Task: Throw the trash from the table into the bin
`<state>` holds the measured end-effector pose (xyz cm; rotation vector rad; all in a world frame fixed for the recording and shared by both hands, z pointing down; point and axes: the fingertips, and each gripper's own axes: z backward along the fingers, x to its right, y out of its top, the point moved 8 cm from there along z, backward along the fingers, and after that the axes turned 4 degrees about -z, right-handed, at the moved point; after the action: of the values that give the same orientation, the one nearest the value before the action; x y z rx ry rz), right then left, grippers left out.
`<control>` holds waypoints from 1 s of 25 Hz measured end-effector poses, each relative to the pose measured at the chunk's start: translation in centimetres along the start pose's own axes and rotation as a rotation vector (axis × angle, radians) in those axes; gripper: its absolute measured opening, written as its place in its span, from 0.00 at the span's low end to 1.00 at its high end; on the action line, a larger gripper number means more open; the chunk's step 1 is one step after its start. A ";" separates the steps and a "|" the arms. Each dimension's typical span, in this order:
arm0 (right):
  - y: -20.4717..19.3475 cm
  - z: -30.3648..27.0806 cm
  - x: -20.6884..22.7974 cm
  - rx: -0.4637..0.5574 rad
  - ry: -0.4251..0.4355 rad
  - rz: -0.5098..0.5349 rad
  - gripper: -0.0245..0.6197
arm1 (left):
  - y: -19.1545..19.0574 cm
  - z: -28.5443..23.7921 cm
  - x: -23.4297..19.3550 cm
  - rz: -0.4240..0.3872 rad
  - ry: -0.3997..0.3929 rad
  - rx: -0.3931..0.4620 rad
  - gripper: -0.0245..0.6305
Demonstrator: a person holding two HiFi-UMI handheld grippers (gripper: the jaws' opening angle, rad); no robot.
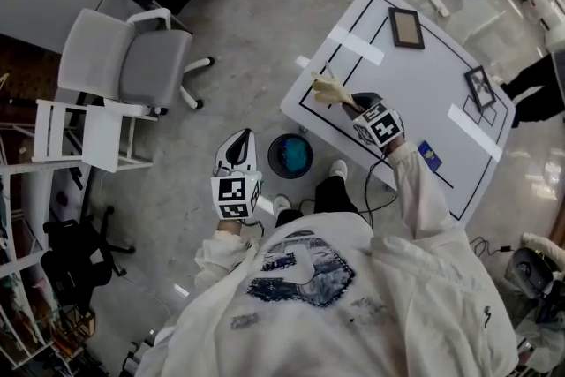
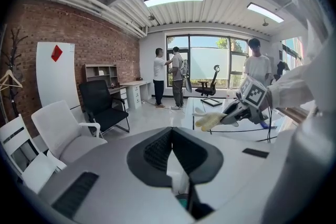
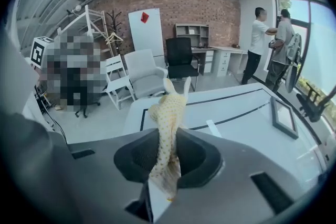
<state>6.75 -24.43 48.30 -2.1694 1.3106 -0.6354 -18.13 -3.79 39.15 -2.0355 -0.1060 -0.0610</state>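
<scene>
My right gripper (image 1: pixel 351 106) is shut on a limp yellowish dotted glove (image 1: pixel 332 90), held above the white table (image 1: pixel 415 93) near its left corner. In the right gripper view the glove (image 3: pixel 167 118) hangs pinched between the dark pads of that gripper (image 3: pixel 167 157), its finger ends sticking up. A round black bin (image 1: pixel 290 156) with a blue lining stands on the floor just off the table's near edge, between my two hands. My left gripper (image 1: pixel 237 147) hovers over the floor left of the bin, jaws together with nothing in them (image 2: pixel 171 157). From there the right gripper (image 2: pixel 231 115) and the glove (image 2: pixel 210 121) show.
On the table lie two dark picture frames (image 1: pixel 406 27) (image 1: pixel 481 87) and a small blue card (image 1: pixel 430 156). A white office chair (image 1: pixel 132 62) and a white folding chair (image 1: pixel 88 132) stand to the left. People stand by the window (image 2: pixel 169 76) and beyond the table (image 2: pixel 257 68).
</scene>
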 end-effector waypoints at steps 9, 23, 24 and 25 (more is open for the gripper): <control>-0.4 0.4 -9.5 0.060 -0.081 -0.050 0.16 | -3.5 6.3 -4.7 -0.021 -0.024 0.050 0.05; -0.4 2.6 -20.5 0.139 -0.126 -0.061 0.16 | -6.1 13.5 -6.9 -0.026 -0.037 0.114 0.05; -0.4 2.9 -21.1 0.149 -0.128 -0.067 0.16 | -6.3 13.8 -6.8 -0.026 -0.042 0.115 0.05; -0.4 3.2 -21.8 0.158 -0.131 -0.071 0.16 | -6.6 14.1 -6.6 -0.025 -0.047 0.116 0.05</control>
<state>-0.15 -4.13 43.43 -2.0983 1.0830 -0.5926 -25.44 11.37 38.05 -1.9205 -0.1611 -0.0224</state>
